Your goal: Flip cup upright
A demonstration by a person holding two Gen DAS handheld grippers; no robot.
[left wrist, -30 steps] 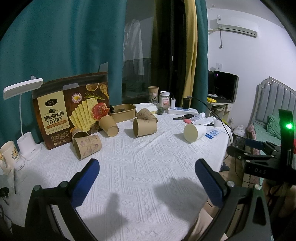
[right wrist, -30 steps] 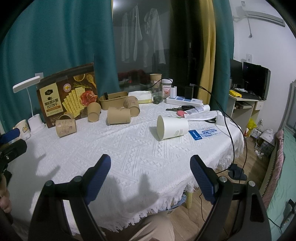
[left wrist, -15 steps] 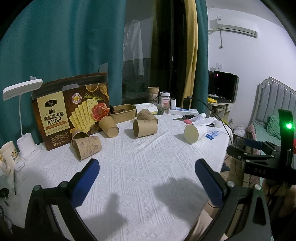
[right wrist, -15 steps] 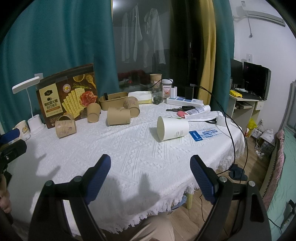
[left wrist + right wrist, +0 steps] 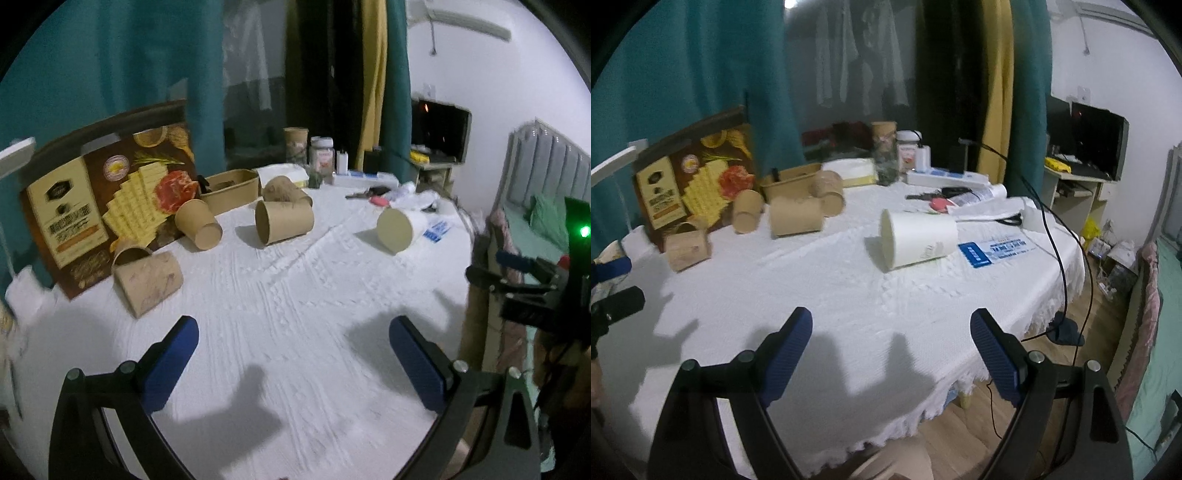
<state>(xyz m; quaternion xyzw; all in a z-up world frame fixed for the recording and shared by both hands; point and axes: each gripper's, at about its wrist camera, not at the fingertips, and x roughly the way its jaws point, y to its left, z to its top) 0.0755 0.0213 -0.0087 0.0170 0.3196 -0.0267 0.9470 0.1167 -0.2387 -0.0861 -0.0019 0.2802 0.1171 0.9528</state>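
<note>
A white paper cup (image 5: 918, 240) lies on its side on the white tablecloth, its base toward me; it also shows in the left wrist view (image 5: 397, 229). Several brown paper cups lie on their sides further back, among them one (image 5: 283, 222) in the middle and one (image 5: 147, 283) at the left. My left gripper (image 5: 293, 360) is open and empty above the near cloth. My right gripper (image 5: 891, 354) is open and empty, a little short of the white cup. The right gripper shows at the left view's right edge (image 5: 517, 273).
A cracker box (image 5: 107, 199) stands at the back left with a brown tray (image 5: 231, 190) beside it. Jars, a power strip (image 5: 945, 177), keys and papers lie at the back right. A black cable (image 5: 1060, 258) hangs over the table's right edge (image 5: 1071, 280).
Both grippers have moved forward over the table toward the cups, which look larger now. Both stay open and empty. The cups have not moved.
</note>
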